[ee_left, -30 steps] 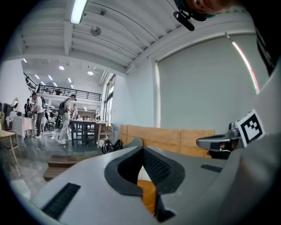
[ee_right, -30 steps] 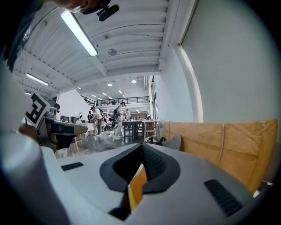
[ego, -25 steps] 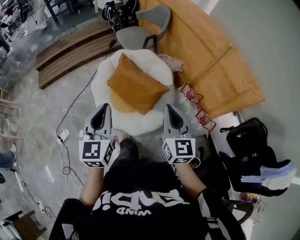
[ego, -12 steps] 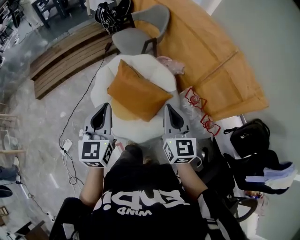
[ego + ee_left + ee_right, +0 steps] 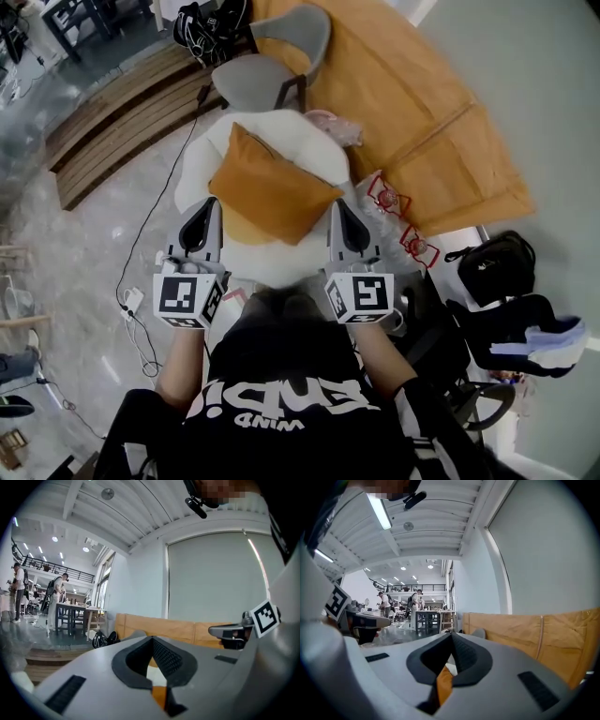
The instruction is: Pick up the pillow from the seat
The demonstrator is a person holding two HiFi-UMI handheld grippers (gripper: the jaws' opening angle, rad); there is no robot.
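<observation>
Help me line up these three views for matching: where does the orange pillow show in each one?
Head view: the orange pillow lies upper centre, on the white seat.
Left gripper view: only an orange sliver of it shows, at bottom centre.
Right gripper view: again an orange sliver, at bottom centre.
Shared landmark: the tan board, upper right in the head view, behind centre in the left gripper view, at right in the right gripper view.
</observation>
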